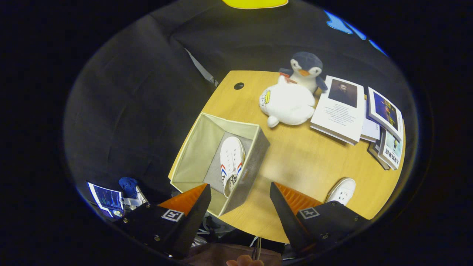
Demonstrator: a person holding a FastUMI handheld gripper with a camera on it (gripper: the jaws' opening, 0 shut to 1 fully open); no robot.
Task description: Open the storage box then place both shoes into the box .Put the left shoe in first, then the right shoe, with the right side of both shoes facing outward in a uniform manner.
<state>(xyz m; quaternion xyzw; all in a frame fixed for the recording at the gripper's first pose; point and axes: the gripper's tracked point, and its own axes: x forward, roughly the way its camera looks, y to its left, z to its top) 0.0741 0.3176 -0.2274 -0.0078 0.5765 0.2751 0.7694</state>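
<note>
An open grey fabric storage box [192, 155] stands on the wooden table [295, 159], beyond my fingers. One white shoe [231, 162] with red and blue stripes lies inside it, against the box's right wall. The other white shoe [342, 191] rests on the table past my right finger, partly hidden behind it. My gripper [240, 192] hovers high above the table's near edge, open, with nothing between its fingers.
A white plush toy [288, 103] and a penguin plush [306, 70] sit at the table's far side. Stacked books [342, 109] and booklets [386, 129] lie to their right. A person's fingertip [244, 261] shows below the fingers.
</note>
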